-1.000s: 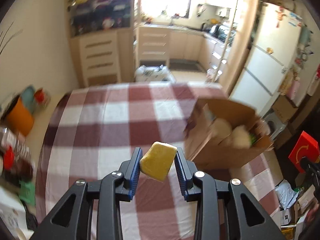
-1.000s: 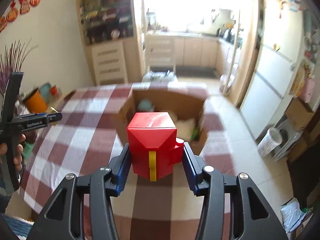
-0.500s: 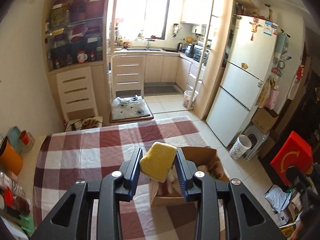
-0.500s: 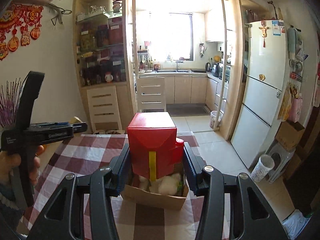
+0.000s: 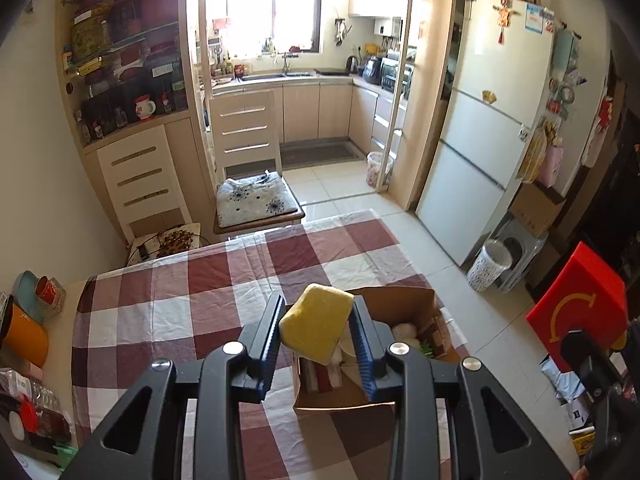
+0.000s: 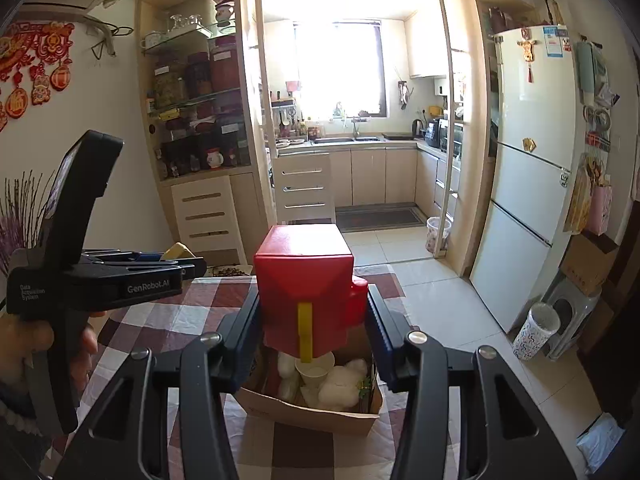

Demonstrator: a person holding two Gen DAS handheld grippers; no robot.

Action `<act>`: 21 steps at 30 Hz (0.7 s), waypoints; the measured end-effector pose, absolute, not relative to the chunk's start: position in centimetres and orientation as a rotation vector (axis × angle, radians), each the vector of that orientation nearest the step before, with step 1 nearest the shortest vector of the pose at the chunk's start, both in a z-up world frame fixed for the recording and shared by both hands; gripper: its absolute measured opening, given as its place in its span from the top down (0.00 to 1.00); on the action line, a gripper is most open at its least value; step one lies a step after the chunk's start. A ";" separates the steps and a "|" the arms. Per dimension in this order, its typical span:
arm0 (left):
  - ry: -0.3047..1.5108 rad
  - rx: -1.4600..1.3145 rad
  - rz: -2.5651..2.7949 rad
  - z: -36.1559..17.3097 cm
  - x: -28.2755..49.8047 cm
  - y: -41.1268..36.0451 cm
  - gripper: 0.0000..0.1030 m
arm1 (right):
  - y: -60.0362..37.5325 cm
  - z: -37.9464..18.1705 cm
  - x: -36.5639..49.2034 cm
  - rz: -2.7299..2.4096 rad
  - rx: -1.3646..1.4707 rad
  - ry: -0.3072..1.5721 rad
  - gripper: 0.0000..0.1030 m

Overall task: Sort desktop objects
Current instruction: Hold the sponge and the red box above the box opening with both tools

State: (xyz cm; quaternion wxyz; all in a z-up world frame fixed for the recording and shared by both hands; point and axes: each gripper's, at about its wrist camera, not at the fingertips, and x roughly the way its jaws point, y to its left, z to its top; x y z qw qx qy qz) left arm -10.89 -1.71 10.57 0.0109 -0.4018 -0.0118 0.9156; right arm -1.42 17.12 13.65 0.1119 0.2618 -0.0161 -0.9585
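My left gripper (image 5: 318,330) is shut on a yellow sponge (image 5: 316,326) and holds it high above the checked table (image 5: 180,304), over the near-left part of an open cardboard box (image 5: 404,308). My right gripper (image 6: 314,320) is shut on a red box with a yellow strip (image 6: 306,288), held above the same cardboard box (image 6: 308,410), which holds white soft items and a paper cup. The red box also shows at the right edge of the left wrist view (image 5: 576,312). The left gripper shows at the left of the right wrist view (image 6: 184,266).
An orange pot (image 5: 24,338), cups and bottles stand at the table's left edge. A chair with a cushion (image 5: 256,200) stands behind the table. A white fridge (image 5: 484,120) and a small bin (image 5: 488,264) stand at the right.
Both grippers have risen well above the table with their loads. The cardboard box now lies below and smaller in both views, and the kitchen fills the frames.
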 end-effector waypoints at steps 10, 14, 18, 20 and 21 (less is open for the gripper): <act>0.011 -1.382 2.845 8.5 -13.2 -1.3 0.68 | 17.4 11.5 -4.3 -2.781 0.848 -0.074 0.52; 0.029 -1.418 2.842 8.0 -13.8 -1.3 0.68 | 17.3 11.1 -4.8 -2.769 0.862 -0.078 0.52; 0.044 -1.453 2.830 7.6 -14.1 -1.2 0.68 | 17.2 10.6 -5.1 -2.760 0.876 -0.082 0.52; 0.045 -1.466 2.824 7.3 -14.3 -1.1 0.68 | 17.2 10.3 -5.3 -2.756 0.887 -0.087 0.52; 0.047 -1.471 2.822 7.2 -14.4 -1.1 0.68 | 17.2 10.2 -5.4 -2.754 0.890 -0.088 0.52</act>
